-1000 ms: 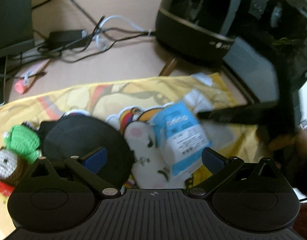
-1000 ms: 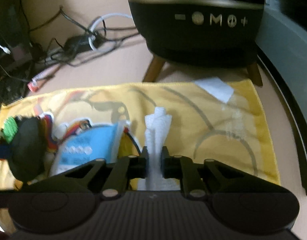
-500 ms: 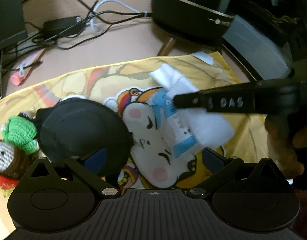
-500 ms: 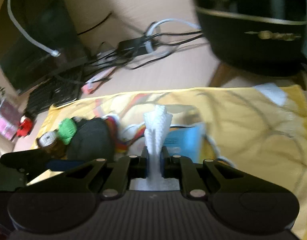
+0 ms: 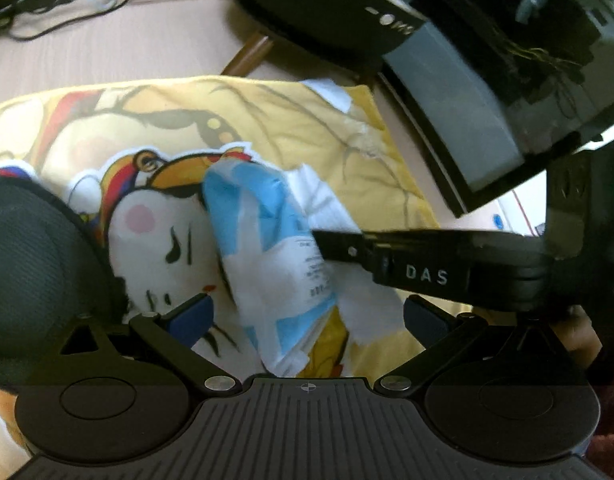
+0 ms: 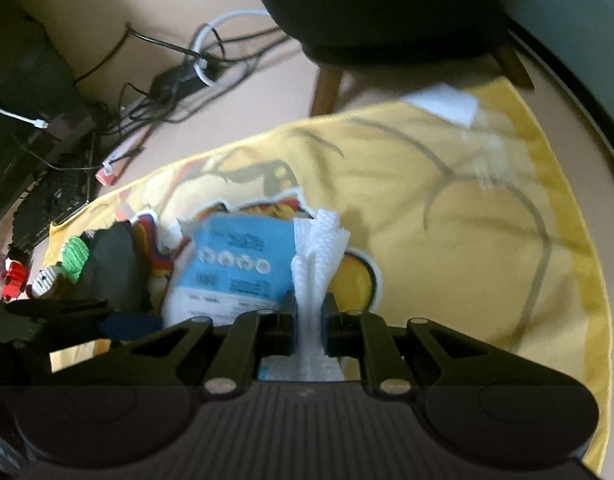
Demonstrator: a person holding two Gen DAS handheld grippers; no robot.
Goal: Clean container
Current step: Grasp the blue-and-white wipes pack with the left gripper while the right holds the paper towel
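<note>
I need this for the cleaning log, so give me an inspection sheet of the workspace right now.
Surface: beige desk under a yellow cartoon cloth.
Job's things: white wipe; blue wipe packet; round black case.
Clutter: crochet toy; pink marker.
Grippers: right gripper shut on the wipe; left gripper open above the packet, jaws wide.
Cables: tangled black and white cables behind the cloth.
Surroundings: black speaker on wooden legs; keyboard.

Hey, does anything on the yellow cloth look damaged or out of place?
Yes. Near the yellow cloth's far corner, by the white tag, a pale scuffed patch looks worn or stained. Otherwise nothing is spilled; the blue wipes packet lies flat.
</note>
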